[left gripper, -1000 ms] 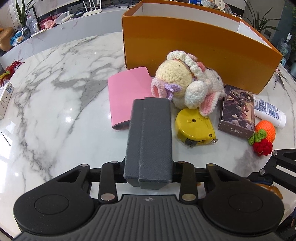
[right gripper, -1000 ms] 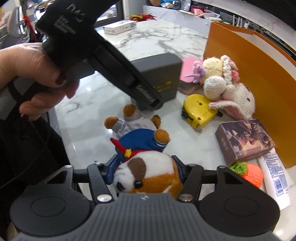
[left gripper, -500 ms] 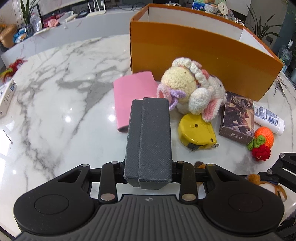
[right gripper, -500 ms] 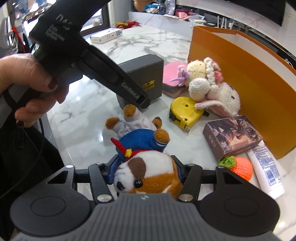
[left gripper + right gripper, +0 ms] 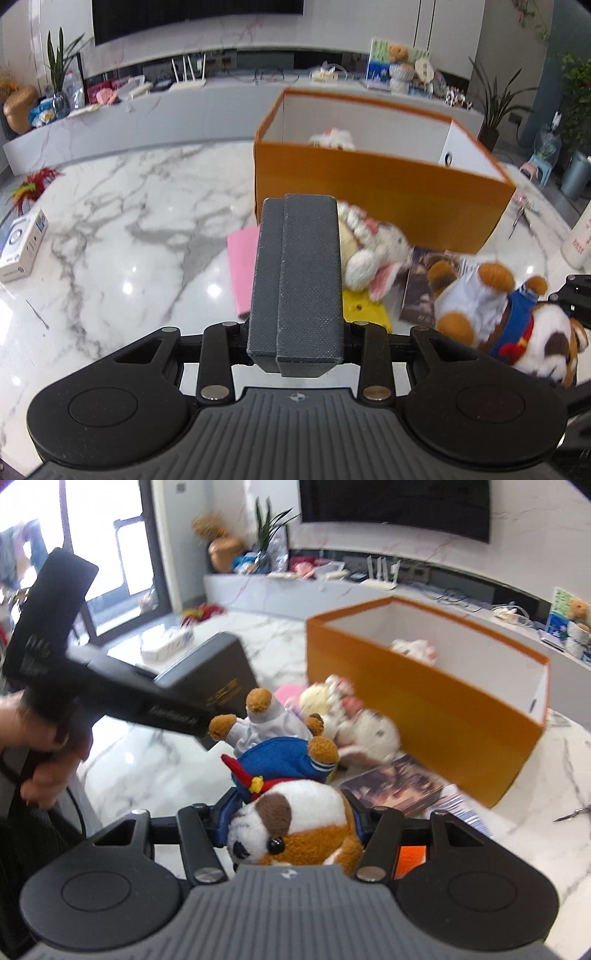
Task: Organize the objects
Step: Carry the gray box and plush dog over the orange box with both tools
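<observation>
Plush dog (image 5: 291, 819) clenched in right hand-held gripper (image 5: 291, 808), grey case (image 5: 295, 280) in left (image 5: 295, 332): clear box (image 5: 424, 698) rim before release.

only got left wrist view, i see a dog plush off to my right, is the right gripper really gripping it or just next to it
Observer: Gripping it. The right gripper is shut on the plush dog at the neck, with its head toward the camera and its feet pointing away.
Operator: ok and the dark box im holding, anything on its side, i only see the top
Observer: Yes, the dark box has gold print on the side facing the right camera; it is too blurred to read.
</observation>
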### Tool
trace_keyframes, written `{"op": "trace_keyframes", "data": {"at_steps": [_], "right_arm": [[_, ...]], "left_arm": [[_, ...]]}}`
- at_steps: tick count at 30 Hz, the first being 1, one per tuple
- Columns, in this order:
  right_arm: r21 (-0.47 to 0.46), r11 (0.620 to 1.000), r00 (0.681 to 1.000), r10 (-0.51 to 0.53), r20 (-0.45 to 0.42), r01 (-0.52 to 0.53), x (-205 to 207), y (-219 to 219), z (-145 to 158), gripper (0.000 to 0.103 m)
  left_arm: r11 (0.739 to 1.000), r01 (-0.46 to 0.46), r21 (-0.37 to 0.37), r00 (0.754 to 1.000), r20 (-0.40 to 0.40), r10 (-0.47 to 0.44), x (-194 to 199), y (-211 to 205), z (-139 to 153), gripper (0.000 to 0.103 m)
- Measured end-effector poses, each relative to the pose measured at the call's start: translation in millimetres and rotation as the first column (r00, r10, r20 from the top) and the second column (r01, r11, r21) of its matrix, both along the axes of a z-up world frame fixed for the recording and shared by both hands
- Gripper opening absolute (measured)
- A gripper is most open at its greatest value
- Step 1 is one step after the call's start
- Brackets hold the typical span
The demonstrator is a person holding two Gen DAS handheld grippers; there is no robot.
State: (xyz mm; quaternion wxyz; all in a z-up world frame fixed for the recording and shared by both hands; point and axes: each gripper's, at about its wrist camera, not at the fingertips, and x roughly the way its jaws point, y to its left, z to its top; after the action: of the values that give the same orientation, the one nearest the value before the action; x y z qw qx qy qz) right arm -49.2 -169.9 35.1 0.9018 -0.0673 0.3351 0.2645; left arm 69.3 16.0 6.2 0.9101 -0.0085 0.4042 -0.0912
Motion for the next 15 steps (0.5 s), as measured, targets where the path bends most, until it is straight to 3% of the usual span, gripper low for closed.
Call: {"op": "trace_keyframes", "data": {"at_steps": [8,15], "right_arm": [[0.114,0.987,0.991,-0.119,0.06,0.112,15,-29,41,0.059],[0.16,0.962,0.96,-0.245,0.133,0.223,79,-51,108,0.059]], "left_arm": [[0.999,0.03,0.021,0.993,0.117,-0.032,15,-12,47,0.039],[0.997,0.043,-0.062,0.986,0.165,-0.032,86,-28,98,0.039]]}}
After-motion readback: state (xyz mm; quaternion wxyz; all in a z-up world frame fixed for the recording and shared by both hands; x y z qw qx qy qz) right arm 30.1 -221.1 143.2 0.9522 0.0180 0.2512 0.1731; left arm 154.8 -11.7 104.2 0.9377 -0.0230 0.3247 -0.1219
